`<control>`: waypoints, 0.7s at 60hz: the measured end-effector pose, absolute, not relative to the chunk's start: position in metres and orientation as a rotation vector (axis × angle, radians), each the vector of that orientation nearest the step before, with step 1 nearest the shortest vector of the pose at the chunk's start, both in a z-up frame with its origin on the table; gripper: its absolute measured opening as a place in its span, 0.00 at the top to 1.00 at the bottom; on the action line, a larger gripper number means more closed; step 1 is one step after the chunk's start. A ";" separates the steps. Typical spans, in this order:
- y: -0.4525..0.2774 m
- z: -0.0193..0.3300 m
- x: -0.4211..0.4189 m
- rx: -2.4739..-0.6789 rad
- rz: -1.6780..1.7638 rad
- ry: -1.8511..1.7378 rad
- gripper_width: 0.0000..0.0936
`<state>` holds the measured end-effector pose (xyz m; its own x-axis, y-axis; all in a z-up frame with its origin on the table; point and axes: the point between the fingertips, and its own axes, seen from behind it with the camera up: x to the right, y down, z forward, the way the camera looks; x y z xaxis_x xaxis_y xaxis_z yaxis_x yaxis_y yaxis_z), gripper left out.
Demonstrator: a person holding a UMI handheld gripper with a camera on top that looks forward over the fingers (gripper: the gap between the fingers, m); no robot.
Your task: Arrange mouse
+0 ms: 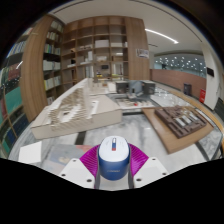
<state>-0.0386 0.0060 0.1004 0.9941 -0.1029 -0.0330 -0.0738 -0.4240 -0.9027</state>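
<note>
The tool (pixel 112 170) is seen closed about a mouse (pixel 112 157), whose white and blue body is pressed on both flanks by the magenta pads (pixel 91 161). The mouse is thus held between the fingers, apparently raised above the desk (pixel 60 120), though contact beneath it cannot be made out.

The mouse may be judged light, rigid and smooth-shelled, so that some slipperiness is to be expected on its curved sides. A hold across the flanks, near the middle of its length, is thought soundest, since a grip on the tapering front or rear could let it squirt out. Moderate pressure should suffice; the buttons and wheel on top are best left untouched.

Beyond the fingers a pale desk is spread with light sheets or models, and a wooden tray (pixel 178 124) with compartments is seen to one side. Farther off, tall wooden shelving (pixel 95 50) is ranged along the walls of a large room lit by ceiling strips (pixel 160 35).
</note>
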 end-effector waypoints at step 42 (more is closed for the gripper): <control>-0.003 0.025 -0.174 -2.248 0.173 -0.085 0.10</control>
